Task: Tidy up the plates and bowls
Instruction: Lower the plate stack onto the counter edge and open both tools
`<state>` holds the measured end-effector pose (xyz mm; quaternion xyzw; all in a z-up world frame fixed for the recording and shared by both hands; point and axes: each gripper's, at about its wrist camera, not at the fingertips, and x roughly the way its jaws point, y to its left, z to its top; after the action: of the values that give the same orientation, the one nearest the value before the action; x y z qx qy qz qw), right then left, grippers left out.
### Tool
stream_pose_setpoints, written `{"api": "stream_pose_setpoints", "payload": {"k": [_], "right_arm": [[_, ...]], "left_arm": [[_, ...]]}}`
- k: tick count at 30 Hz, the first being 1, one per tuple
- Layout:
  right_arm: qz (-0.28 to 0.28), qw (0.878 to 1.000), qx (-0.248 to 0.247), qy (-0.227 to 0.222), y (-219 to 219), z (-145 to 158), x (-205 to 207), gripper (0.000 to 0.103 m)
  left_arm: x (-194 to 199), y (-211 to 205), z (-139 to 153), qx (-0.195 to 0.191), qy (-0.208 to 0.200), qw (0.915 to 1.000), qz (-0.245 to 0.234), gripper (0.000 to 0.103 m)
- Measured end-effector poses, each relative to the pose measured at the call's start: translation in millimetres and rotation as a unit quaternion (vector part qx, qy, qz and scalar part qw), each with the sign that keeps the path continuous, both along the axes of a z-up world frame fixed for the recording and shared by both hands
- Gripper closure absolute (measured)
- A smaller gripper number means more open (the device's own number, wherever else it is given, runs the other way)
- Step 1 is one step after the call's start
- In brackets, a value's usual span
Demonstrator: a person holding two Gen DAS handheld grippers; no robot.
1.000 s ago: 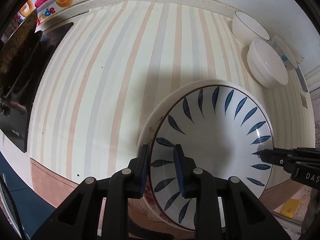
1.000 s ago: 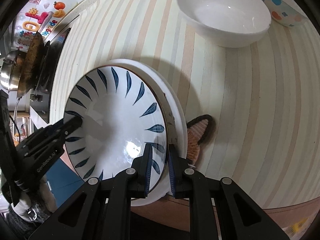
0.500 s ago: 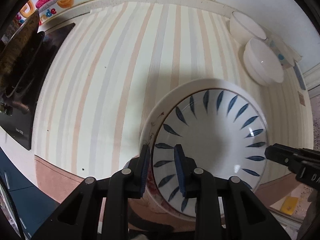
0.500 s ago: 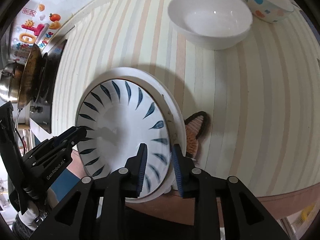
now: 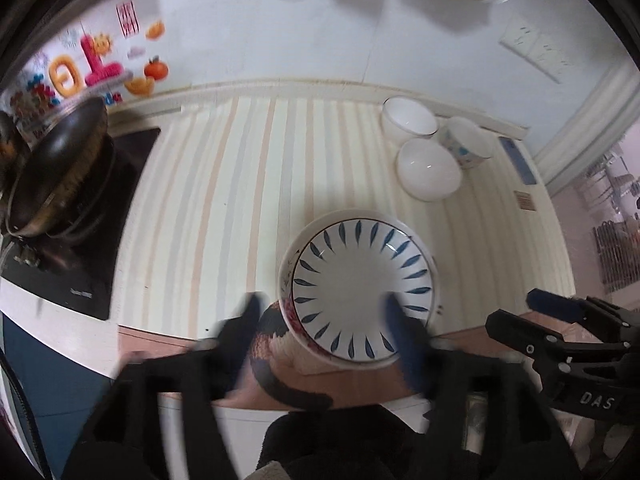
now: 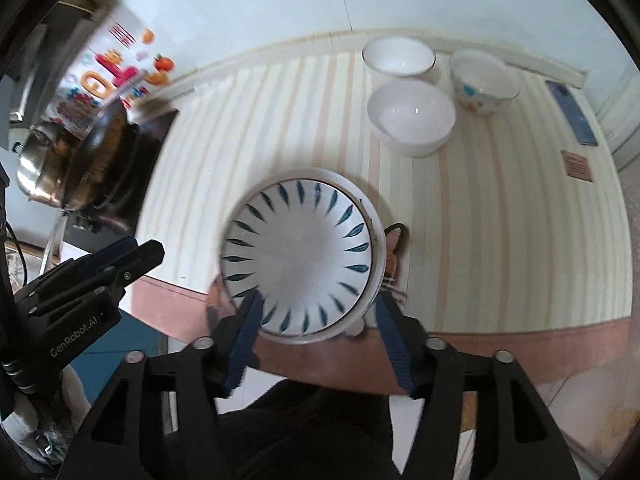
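- Near the front edge of the striped counter (image 6: 500, 240), a blue-leaf plate (image 6: 300, 256) lies flat, face up, nested in a larger white plate (image 6: 370, 208). Being round, it shows no long axis; its leaf marks radiate from the centre.
- Under the stack, a brown, fox-patterned mat (image 6: 394, 240) shows at the right and front.
- Toward the back right, three bowls stand upright, close together: a thin-rimmed white bowl (image 6: 398, 58), a plain white bowl (image 6: 412, 116) in front of it, and a dotted bowl (image 6: 482, 80) to the right. Nothing is visible inside them.
- At far left, a dark pan (image 5: 56, 168) sits on a black cooktop (image 5: 92, 264).
- Left gripper (image 5: 328, 328): jaws wide apart, gripping nothing, blurred, short of the stack.
- Right gripper (image 6: 320, 336): jaws wide apart, gripping nothing, straddling the near rim in view; contact cannot be told.
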<state>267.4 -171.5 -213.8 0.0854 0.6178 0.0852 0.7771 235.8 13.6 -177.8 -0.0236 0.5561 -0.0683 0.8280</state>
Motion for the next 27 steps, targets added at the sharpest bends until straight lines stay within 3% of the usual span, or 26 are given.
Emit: {"api": "stream_pose_setpoints", "payload": {"k": [6, 10, 16, 22, 27], "right_arm": [[-0.019, 0.999, -0.001, -0.027, 3.3, 45.3, -40.1, 0.015], [-0.028, 0.998, -0.011, -0.048, 5.4, 68.7, -66.0, 0.013], [-0.038, 0.997, -0.025, -0.067, 7.2, 94.7, -96.3, 0.012], [-0.039, 0.997, -0.019, -0.070, 5.9, 105.0, -103.3, 0.011], [-0.033, 0.997, -0.008, -0.069, -10.9, 94.6, -83.0, 0.010]], "left_arm": [[-28.8, 5.8, 29.2, -0.008, -0.023, 0.9997, -0.010, 0.020], [-46.9, 11.3, 42.5, -0.024, -0.031, 0.9991, -0.013, 0.006], [-66.1, 11.2, 56.2, -0.030, -0.044, 0.9983, -0.023, 0.006], [-66.4, 7.6, 61.8, -0.040, -0.051, 0.9978, -0.011, 0.006], [-43.8, -3.0, 55.5, -0.033, -0.059, 0.9977, 0.003, 0.006]]}}
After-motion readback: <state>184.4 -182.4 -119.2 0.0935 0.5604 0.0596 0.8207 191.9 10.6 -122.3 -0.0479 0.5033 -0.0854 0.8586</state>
